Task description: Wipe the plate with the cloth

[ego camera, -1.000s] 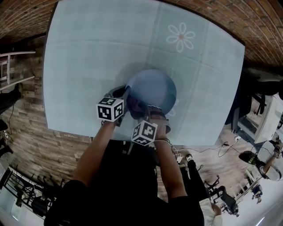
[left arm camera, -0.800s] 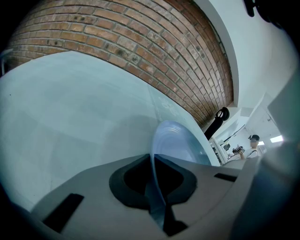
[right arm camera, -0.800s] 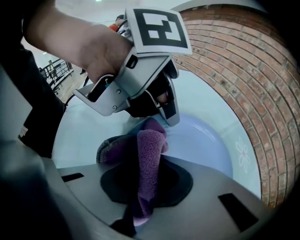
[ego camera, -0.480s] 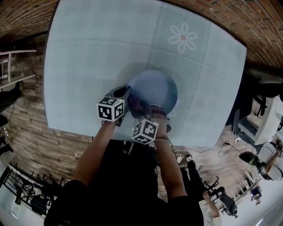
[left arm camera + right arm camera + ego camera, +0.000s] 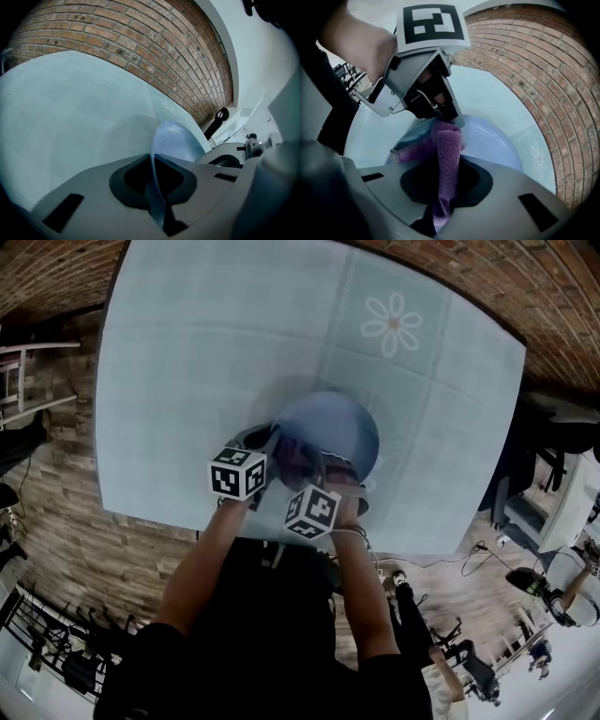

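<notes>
Right gripper (image 5: 446, 187) edged farther over plate (image 5: 339, 427), pointing steeply down, pinching cloth (image 5: 449, 145); left gripper (image 5: 157, 187) clamps plate rim.

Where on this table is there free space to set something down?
The tablecloth is bare across its far half, from the left edge to the flower print, and to the right of the plate. It is crowded only at the near edge, where the left gripper clamps the plate's rim and the right gripper holds the purple cloth on it.

Open worktop (image 5: 187, 362) surrounds the plate (image 5: 345, 426) left, right and beyond. The left gripper (image 5: 153, 161) and right gripper (image 5: 449, 164) crowd its near rim.
</notes>
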A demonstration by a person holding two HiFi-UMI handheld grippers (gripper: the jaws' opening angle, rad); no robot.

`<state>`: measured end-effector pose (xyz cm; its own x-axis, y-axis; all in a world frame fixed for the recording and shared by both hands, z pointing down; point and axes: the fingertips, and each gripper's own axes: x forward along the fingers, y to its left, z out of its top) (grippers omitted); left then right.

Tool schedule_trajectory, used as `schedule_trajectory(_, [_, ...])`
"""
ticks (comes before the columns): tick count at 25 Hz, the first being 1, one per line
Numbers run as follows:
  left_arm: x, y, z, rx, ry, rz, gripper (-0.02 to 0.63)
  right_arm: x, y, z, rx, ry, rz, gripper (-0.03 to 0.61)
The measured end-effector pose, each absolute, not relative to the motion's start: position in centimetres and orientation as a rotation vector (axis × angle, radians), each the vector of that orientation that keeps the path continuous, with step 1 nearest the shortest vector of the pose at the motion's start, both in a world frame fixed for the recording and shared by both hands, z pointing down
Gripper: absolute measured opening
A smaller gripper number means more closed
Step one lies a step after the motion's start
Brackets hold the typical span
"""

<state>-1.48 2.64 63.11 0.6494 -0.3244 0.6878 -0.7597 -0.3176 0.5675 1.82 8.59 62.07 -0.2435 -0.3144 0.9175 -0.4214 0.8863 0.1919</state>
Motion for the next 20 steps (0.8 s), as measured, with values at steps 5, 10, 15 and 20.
schedule_trajectory(5, [-1.5,2.6,63.1,1.905,-0.856,0.569,0.043,2.5,7.4,62.0,0.549,-1.84,0.095,0.061])
schedule_trajectory(10, [-1.5,2.5,63.1,1.906,-0.857,0.568,0.043,3.3,5.8,62.1,0.559,-1.826,0.075,0.061])
schedule_trajectory(15, [-1.5,2.5,63.2,1.906,-0.857,0.57,0.043,4.3,3.9,62.1,0.601,-1.818,0.067,0.061])
schedule_trajectory(20, [-1.2,2.3,63.3,1.906,-0.857,0.569,0.043,5.6,1.5,62.2,0.639,-1.808,0.052,0.061])
